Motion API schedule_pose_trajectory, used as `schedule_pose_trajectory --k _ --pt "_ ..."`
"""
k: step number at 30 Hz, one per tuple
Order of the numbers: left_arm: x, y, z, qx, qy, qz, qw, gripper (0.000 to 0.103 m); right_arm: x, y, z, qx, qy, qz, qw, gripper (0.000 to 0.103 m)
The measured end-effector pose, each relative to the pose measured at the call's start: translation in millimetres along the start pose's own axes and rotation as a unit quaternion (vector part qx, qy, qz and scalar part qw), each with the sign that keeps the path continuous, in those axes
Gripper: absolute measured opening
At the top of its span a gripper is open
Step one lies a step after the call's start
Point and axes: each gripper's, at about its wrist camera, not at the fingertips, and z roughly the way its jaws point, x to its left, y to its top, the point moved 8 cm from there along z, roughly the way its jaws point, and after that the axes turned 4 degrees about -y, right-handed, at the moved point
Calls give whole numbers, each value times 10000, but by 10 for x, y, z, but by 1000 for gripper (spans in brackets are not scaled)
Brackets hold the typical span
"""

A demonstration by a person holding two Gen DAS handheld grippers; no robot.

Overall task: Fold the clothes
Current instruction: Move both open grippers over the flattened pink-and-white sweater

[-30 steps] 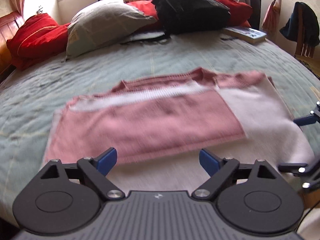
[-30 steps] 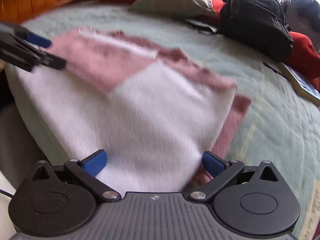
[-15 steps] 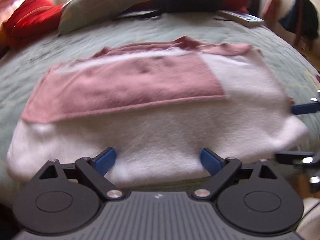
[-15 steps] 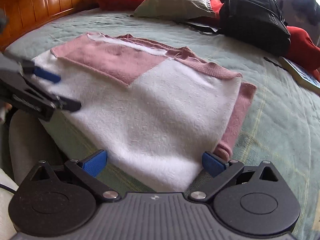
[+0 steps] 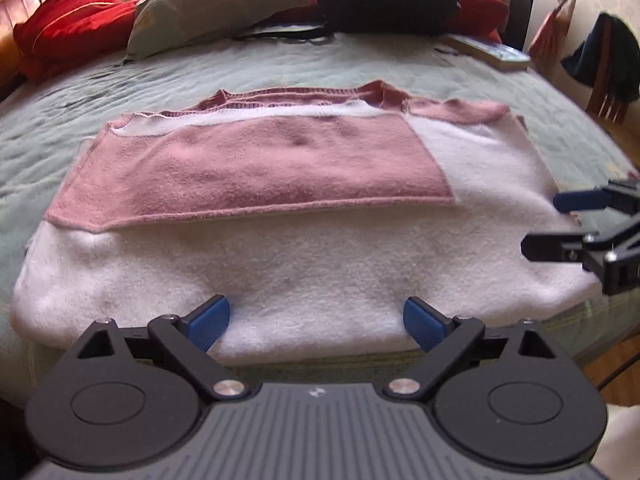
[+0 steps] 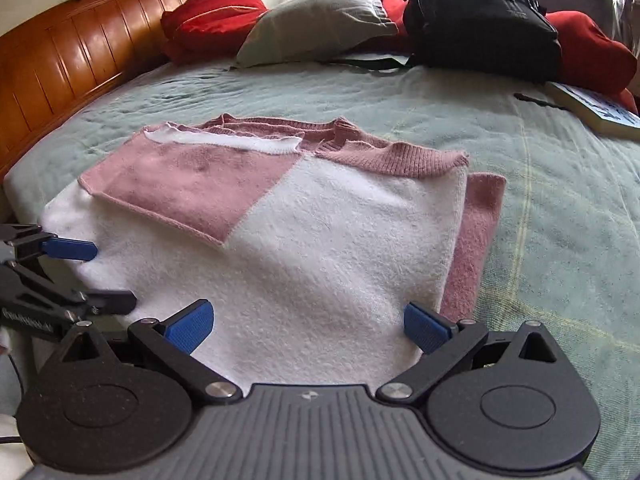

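Here, from the left wrist view, the pink-and-white sweater [image 5: 280,216] lies folded flat on the green bed [image 5: 160,76], its white edge close to the near side of the mattress. The left gripper [image 5: 316,318] hovers just before that edge, its blue fingers [image 5: 208,320] spread wide and empty. At the right edge the right gripper [image 5: 560,224] shows, also parted.

From the right wrist view, the right gripper [image 6: 308,326] sits over the sweater's [image 6: 320,248] near white corner, fingers [image 6: 426,332] spread, holding nothing. A black backpack [image 6: 480,16] and grey pillow [image 6: 320,20] rest near the headboard [image 6: 60,68].
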Motion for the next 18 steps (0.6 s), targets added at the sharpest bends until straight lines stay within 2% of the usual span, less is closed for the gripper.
schedule_pose_trajectory --k 8,11,15,18 --pt "-14 54 -66 -132 -132 -4 9998 94 -2 292 -172 -510 -38 31 9987 103" --pt "29 21 -16 -39 -79 -58 9999 94 -114 334 -52 -425 -215 238 9986 103" --pt "70 29 -42 -45 -59 -89 9999 94 -267 204 168 -26 -447 527 9976 103" --pt "112 78 -108 -92 6 -64 9999 94 -297 144 187 -6 -420 589 9974 103"
